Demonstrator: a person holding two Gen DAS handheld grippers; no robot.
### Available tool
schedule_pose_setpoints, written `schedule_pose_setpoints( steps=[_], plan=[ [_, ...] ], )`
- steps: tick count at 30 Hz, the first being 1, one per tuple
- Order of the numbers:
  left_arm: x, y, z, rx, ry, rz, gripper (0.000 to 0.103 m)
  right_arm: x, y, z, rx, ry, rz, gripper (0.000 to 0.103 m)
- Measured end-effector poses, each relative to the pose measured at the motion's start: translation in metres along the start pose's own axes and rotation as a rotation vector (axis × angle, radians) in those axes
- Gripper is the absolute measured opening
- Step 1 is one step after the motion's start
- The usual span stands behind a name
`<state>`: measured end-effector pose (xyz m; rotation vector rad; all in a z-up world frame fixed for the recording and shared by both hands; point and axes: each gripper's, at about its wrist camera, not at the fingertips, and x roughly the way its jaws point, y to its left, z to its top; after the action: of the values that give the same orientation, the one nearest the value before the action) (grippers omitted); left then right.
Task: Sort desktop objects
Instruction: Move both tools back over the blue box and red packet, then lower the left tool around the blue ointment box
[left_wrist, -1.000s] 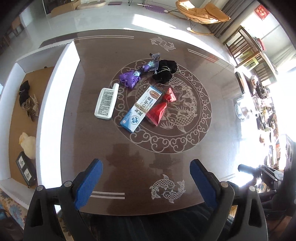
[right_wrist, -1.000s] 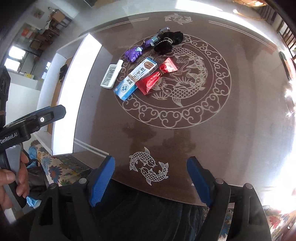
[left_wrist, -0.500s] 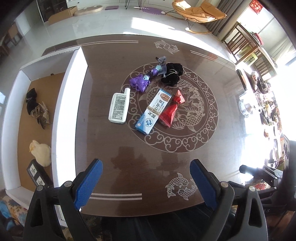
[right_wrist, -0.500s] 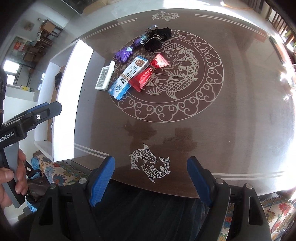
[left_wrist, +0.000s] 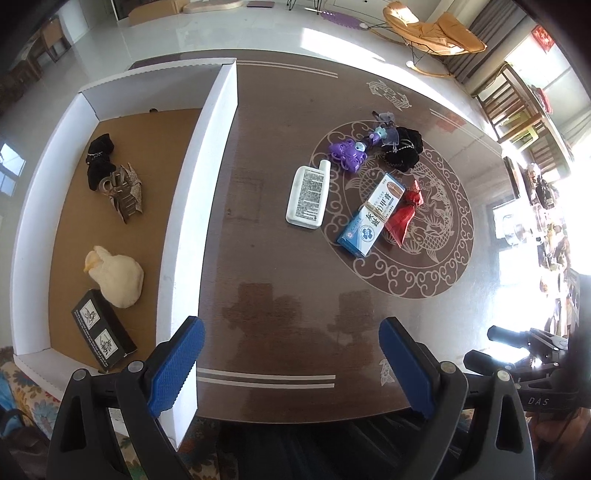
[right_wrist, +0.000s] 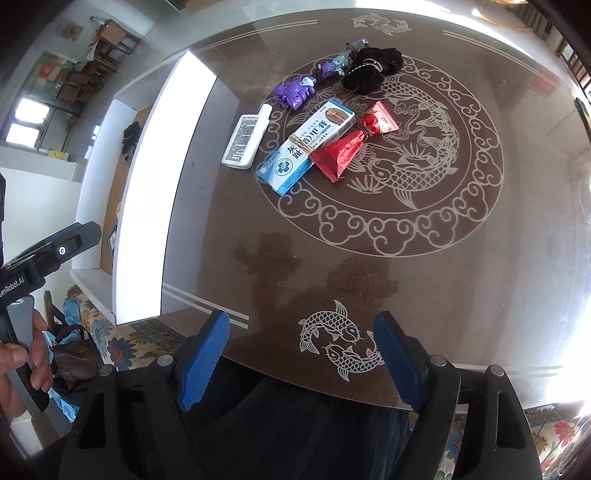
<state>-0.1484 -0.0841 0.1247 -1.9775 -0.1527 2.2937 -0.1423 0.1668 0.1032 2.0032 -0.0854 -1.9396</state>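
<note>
Left wrist view: cluster of loose items sits right of centre on the table (left_wrist: 280, 280), over the round fish inlay, well apart from both grippers. White bottle (left_wrist: 308, 194) lies flat, cap pointing away, nearest the tray (left_wrist: 199, 206); looks stiff, light plastic, probably smooth, best pinched across its narrow sides at mid-body. Blue-white box (left_wrist: 373, 218) lies diagonal just right of the bottle, a band around its middle; light card, would crush under hard squeeze, so take across the short width. Red packet (left_wrist: 404, 216) touches the box's right edge, tied at the waist; crinkly film, soft, slippery, so the knotted waist is the likely grip. Purple toy (left_wrist: 347, 155) beyond the bottle, small rigid plastic with knobbly outline; exact shape hard to tell. Black scrunchie (left_wrist: 402, 147) farthest back, soft fabric with a thin chain on it, easy to pinch anywhere. Tray stands along the table's left side and already holds a black cloth piece, a metallic clip, a cream pouch and a dark box. Left gripper (left_wrist: 291, 369) hovers over the near table edge, tongs spread wide, nothing between them. Right gripper (right_wrist: 301, 360), in the right wrist view, likewise spread and empty, over the near edge by the small twin-fish inlay. Judgement: sorting partly done, five items left; bottle is the nearest pick for the tray.
</note>
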Motion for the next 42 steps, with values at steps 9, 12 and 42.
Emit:
schedule_pose_setpoints(
  steps=[9,12,42],
  plan=[
    [0.056,-0.06,0.057,0.162,0.038,-0.08,0.095,0.0,-0.027,0.0,0.072,0.004,-0.017,0.081],
    [0.081,-0.082,0.078,0.212,0.05,-0.078,0.093,-0.005,-0.044,-0.002,0.121,-0.004,-0.014,0.081],
    [0.161,-0.116,0.101,0.257,0.073,0.06,0.044,-0.007,-0.137,0.047,0.226,-0.016,-0.004,0.081]
  ],
)
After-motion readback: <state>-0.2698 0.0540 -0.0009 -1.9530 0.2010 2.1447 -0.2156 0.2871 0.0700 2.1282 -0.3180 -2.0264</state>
